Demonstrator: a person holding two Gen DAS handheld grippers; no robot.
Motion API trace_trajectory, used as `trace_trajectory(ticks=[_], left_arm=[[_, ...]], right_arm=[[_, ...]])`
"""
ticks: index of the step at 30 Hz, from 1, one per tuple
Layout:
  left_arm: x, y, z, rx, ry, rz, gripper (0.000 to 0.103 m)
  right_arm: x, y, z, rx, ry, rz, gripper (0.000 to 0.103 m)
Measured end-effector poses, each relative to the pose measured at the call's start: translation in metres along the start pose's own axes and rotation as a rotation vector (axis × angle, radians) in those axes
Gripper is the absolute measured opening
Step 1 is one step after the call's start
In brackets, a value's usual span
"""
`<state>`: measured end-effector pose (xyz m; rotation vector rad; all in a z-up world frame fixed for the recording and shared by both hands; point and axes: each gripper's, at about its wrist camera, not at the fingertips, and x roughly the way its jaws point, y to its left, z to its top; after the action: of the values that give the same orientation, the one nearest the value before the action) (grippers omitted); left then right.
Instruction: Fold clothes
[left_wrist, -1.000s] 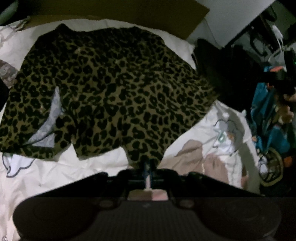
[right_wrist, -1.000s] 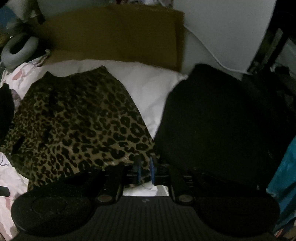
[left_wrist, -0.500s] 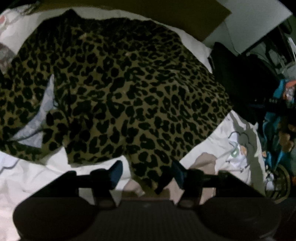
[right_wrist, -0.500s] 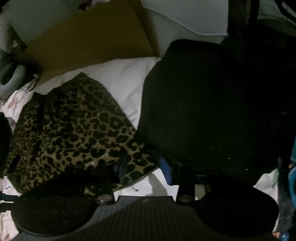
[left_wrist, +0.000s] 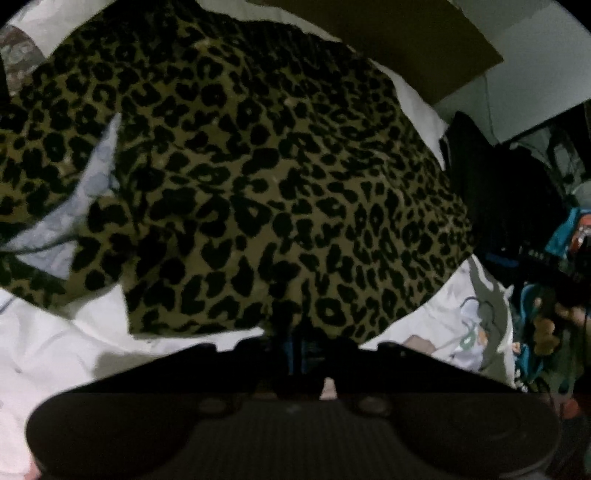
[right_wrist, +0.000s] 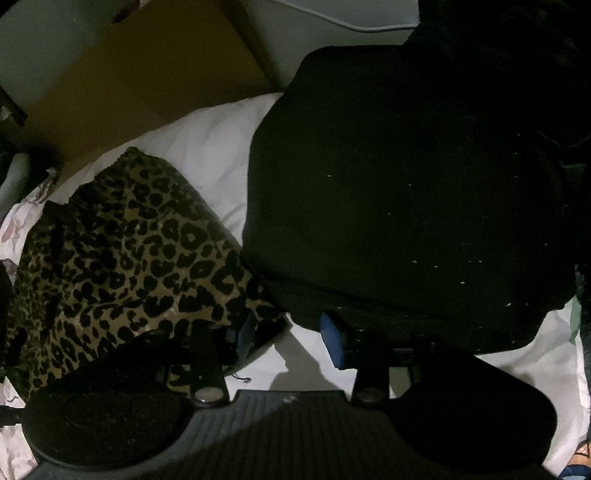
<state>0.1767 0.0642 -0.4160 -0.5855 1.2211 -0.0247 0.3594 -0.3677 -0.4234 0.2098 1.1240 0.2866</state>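
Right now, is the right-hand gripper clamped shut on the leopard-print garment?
No: the right gripper stands open, its blue fingers apart over the white sheet, at the corner of the leopard-print garment.

Matt leopard-print cloth garment (left_wrist: 258, 177) on smooth white bedsheet (left_wrist: 55, 343).

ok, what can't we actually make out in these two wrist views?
- Left wrist view: left tongs tips, dark and buried under the leopard garment hem; whether cloth is pinched, cannot tell.
- Right wrist view: black garment folds and type, too dark.
- Right wrist view: leopard garment's left side, cut off by the frame edge; near hem hidden by the right tongs body.
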Motion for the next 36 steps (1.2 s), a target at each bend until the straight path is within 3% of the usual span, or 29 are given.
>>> trace_trajectory(ticks=[11, 27, 30, 31, 32, 36], left_arm=[[-0.002, 0.010, 0.005, 0.023, -0.006, 0.050, 0.003], [-0.002, 0.017, 0.006, 0.032, -0.006, 0.067, 0.003], [-0.001, 0.019, 0.005, 0.025, -0.002, 0.071, 0.003], [0.000, 0.018, 0.005, 0.023, -0.001, 0.072, 0.003], [0.001, 0.018, 0.005, 0.023, 0.000, 0.073, 0.003], [0.001, 0.014, 0.003, 0.031, 0.003, 0.069, 0.003]], right_arm=[[0.014, 0.009, 0.003, -0.019, 0.032, 0.082, 0.047], [0.046, 0.028, 0.009, -0.071, 0.105, 0.110, 0.046], [0.049, 0.029, 0.010, -0.073, 0.113, 0.116, 0.028], [0.051, 0.030, 0.010, -0.074, 0.115, 0.118, 0.013], [0.052, 0.030, 0.010, -0.075, 0.118, 0.120, 0.005], [0.047, 0.042, 0.010, -0.144, 0.108, 0.086, 0.002]])
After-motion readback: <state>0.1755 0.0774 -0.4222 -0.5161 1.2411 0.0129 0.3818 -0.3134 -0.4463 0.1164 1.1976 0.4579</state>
